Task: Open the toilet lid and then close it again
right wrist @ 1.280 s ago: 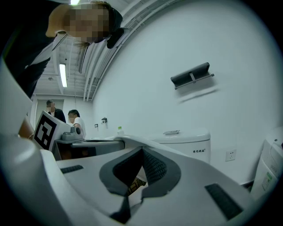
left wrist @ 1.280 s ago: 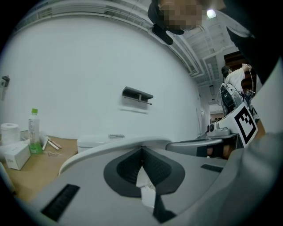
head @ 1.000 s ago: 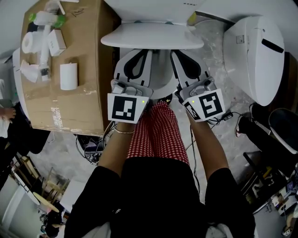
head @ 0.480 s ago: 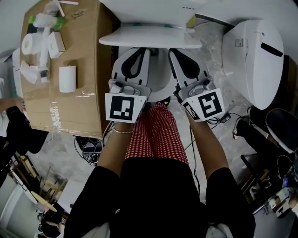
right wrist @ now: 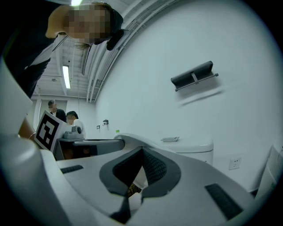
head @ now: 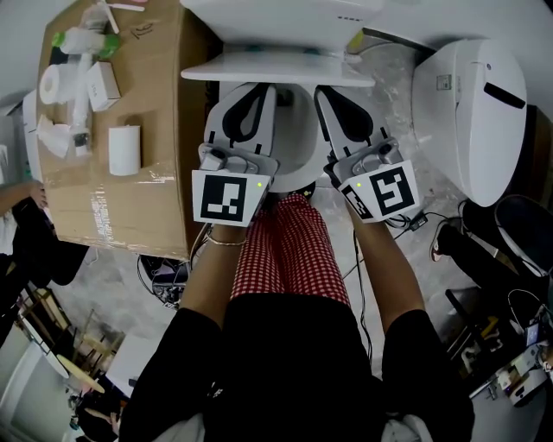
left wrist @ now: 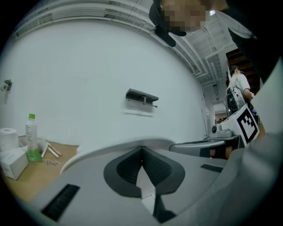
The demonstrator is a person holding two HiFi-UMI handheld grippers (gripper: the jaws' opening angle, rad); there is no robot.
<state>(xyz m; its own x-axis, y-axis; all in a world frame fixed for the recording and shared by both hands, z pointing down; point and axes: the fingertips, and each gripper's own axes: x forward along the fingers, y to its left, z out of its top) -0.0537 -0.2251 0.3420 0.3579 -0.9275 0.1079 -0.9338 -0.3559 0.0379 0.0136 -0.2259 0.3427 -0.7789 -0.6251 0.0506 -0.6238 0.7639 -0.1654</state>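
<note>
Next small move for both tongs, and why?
Probably push the lid up and back toward the tank. It shows edge-on, raised, seemingly short of the tank. The left tongs and right tongs, both shut, point up beneath its edge.

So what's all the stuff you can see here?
Toilet lid: one, white, lifted, just past both gripper tips.
Second toilet: one, white, far right.
Cardboard box: one, brown, left of the toilet.
Bottle: one, green cap, on the box.
Toilet roll: one, white, on the box.
Small box: one, white, on the box.
Wall holder: one, dark, on the white wall.
Trousers: one pair, red checked, the person's.
Left gripper: one, white and black, jaws shut.
Right gripper: one, white and black, jaws shut.
</note>
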